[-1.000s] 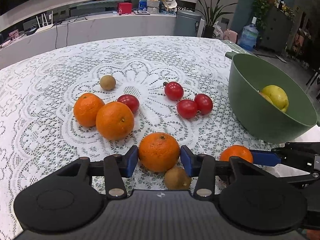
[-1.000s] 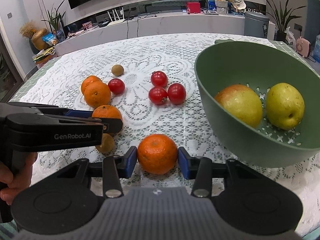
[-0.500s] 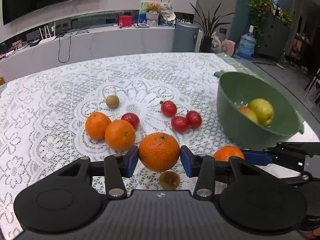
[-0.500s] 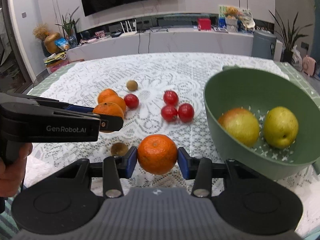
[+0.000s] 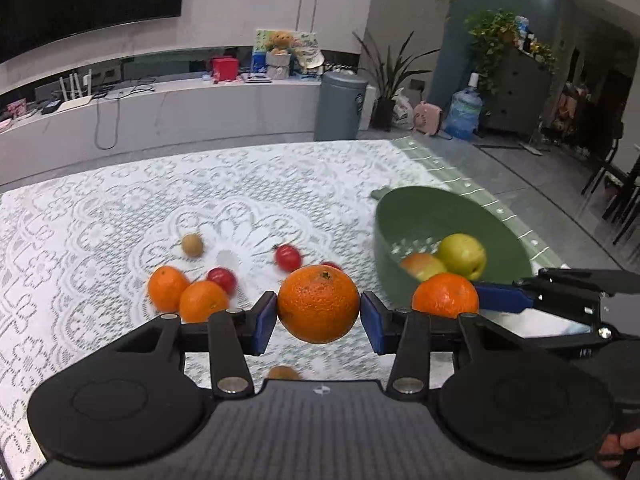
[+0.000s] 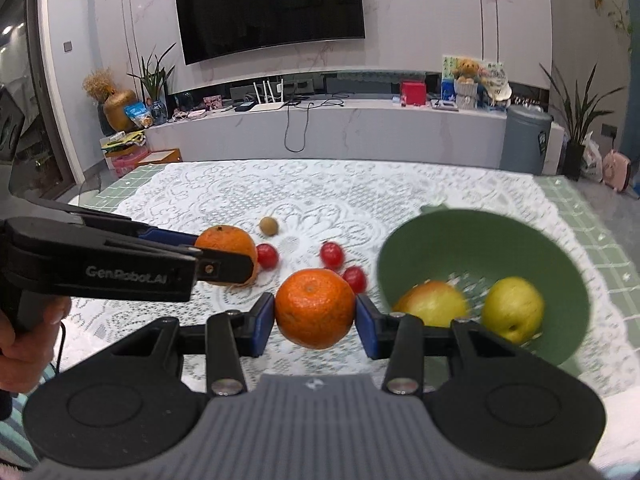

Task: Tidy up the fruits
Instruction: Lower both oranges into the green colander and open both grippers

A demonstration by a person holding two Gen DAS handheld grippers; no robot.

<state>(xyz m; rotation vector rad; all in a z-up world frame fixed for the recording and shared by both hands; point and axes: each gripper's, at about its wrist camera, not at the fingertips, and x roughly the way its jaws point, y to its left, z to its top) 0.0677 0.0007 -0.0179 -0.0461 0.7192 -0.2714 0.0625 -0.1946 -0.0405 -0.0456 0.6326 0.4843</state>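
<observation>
My left tool (image 5: 318,322) is clamped on an orange (image 5: 318,303), blue pads pressed to both its sides, and the fruit hangs clear above the lace-covered tabletop (image 5: 100,216). My right tool (image 6: 315,326) grips a second orange (image 6: 315,308) the same way, also lifted off the cloth. In the left wrist view the right tool's orange appears at right, in front of the green bowl (image 5: 508,232); in the right wrist view the left tool reaches in from the left with its orange. The bowl stands on the tabletop at right and holds a reddish-yellow apple (image 6: 432,302) and a yellow-green apple (image 6: 513,307). On the cloth lie two more oranges (image 5: 186,296) touching each other, red cherry tomatoes (image 6: 332,253) near them, and a small brown fruit (image 6: 268,226) farther back. A hand (image 6: 24,336) holds the left tool's handle.
</observation>
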